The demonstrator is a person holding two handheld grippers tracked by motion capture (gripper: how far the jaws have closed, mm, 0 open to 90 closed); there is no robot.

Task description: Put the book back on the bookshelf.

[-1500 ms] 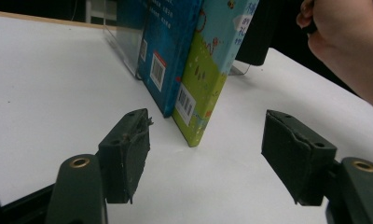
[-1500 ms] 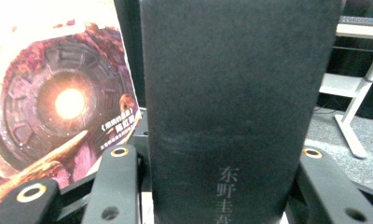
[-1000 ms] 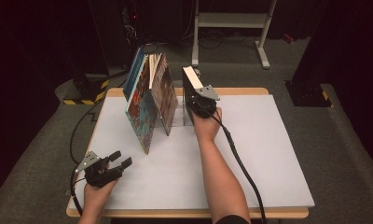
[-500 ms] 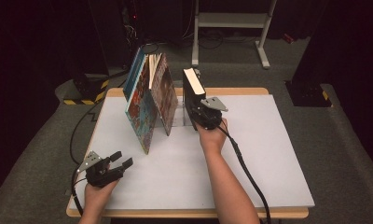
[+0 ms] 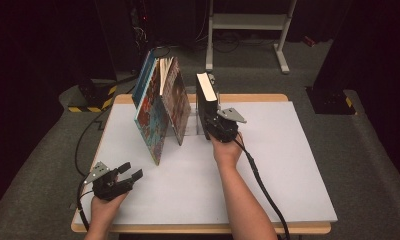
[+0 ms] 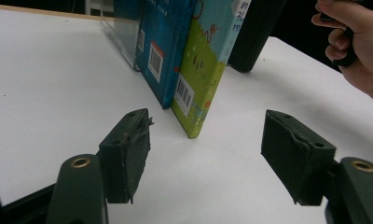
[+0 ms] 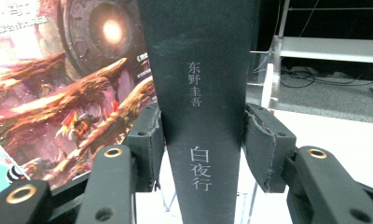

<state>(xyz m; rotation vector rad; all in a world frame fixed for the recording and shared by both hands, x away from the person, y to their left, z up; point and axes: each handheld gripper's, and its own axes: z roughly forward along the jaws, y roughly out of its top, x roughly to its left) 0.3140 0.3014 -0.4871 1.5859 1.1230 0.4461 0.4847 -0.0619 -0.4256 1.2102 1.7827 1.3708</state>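
A black book (image 5: 206,100) stands upright at the back of the white table (image 5: 288,165); its spine (image 7: 201,93) carries pale characters. My right gripper (image 5: 219,127) grips that spine low down, and its jaws have just been closing with the book between them; both pads (image 7: 149,142) press its sides. To the left, several colourful books (image 5: 160,110) lean together. In the left gripper view I see a blue book (image 6: 163,51) and a green one (image 6: 205,70) ahead. My left gripper (image 5: 129,171) rests open near the front left corner, nothing between its pads (image 6: 128,154).
A clear bookend (image 6: 124,32) props the leaning books. A gap of table separates them from the black book. On the floor behind the table stands a white metal frame (image 5: 248,22), and a yellow-and-black striped block (image 5: 90,100) lies at the left.
My right gripper has slid a little nearer and lower along the black book's spine. The book stays upright in place. The left gripper has not moved.
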